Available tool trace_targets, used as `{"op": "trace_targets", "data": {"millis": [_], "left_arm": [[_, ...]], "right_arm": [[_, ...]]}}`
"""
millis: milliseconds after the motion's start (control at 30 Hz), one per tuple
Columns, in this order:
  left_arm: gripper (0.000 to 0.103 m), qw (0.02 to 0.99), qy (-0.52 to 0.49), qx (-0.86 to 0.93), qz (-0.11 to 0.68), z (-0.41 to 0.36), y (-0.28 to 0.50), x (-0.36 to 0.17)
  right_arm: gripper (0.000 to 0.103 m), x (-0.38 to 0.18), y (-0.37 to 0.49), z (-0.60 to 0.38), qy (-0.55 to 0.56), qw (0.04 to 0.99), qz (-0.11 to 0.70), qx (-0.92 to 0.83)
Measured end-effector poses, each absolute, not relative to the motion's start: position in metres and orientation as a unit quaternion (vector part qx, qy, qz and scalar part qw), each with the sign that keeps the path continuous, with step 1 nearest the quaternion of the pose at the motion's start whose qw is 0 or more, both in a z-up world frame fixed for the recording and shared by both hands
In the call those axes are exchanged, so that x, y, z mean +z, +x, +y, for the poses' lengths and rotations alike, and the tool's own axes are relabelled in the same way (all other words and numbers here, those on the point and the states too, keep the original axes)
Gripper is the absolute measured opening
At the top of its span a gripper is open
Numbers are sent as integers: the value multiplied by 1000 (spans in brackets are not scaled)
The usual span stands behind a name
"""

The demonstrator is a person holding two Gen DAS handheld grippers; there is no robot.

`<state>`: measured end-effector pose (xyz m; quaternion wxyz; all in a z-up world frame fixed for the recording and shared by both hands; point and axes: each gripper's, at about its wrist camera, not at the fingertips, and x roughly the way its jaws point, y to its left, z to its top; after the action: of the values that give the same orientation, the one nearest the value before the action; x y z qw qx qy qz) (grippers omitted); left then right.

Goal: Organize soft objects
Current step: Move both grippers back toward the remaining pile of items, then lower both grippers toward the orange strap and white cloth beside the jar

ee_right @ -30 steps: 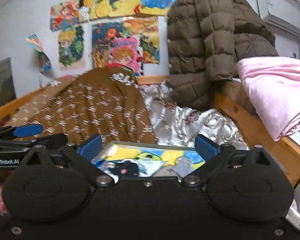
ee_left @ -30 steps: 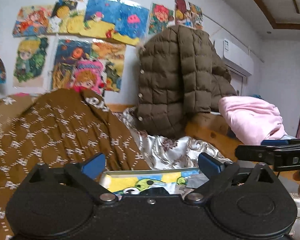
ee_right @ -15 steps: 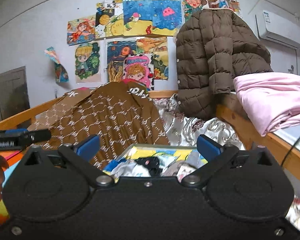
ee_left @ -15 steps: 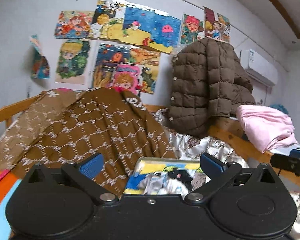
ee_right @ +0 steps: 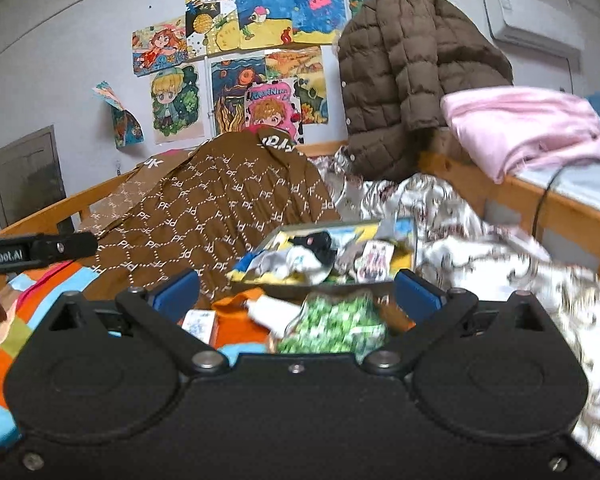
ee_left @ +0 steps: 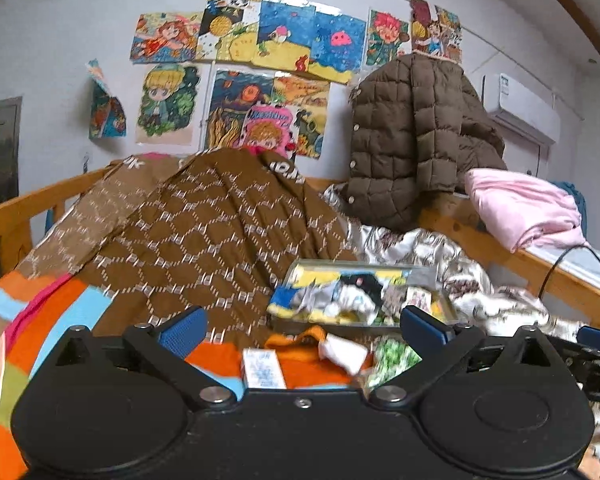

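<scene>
- The left hand-held gripper (ee_left: 302,322) hangs with its blue pads spread wide and nothing between them; it looks forward over the bed.
- To its left lies the striped orange and blue cloth (ee_left: 56,316), and beyond that the brown patterned blanket (ee_left: 204,224) heaps up toward the wall.
- Straight ahead and just below the left fingers sit the nearest soft things: an orange garment (ee_left: 300,356) with a white tag on it, a small white piece (ee_left: 344,354) and, further right, a green and white patterned cloth (ee_left: 392,358).
- Just beyond them stands the shallow box (ee_left: 364,266), already holding a jumble of small soft items; its long side runs left to right across the view.
- The right hand-held gripper (ee_right: 298,294) is likewise wide apart and empty. In its own view the green and white patterned cloth (ee_right: 334,326) lies directly between and just under its fingers, with the box (ee_right: 328,226) right behind.
- Judged from this, the right hand is the better placed for the green cloth: it lies centred ahead of that gripper, bunched with no clear long axis, so a short dip forward and down should meet it. The orange garment lies nearer the left hand.
- Right of the box the silvery floral bedspread (ee_right: 480,248) spreads to the wooden rail (ee_right: 560,204).
</scene>
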<state>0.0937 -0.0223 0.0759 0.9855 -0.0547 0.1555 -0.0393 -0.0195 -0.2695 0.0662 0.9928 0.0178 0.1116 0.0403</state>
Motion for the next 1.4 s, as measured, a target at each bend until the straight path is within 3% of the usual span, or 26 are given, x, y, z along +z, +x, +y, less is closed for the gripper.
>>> {"op": "trace_targets", "data": {"millis": [367,1400], "left_arm": [[102,978,-56,-1,203,-13,66,36],[102,974,9,-15,227,-40,36,14]], "right_arm": [[103,12,-52,-271,42,989,143,6],[103,-6,-55,-258,33,982,184,13]]}}
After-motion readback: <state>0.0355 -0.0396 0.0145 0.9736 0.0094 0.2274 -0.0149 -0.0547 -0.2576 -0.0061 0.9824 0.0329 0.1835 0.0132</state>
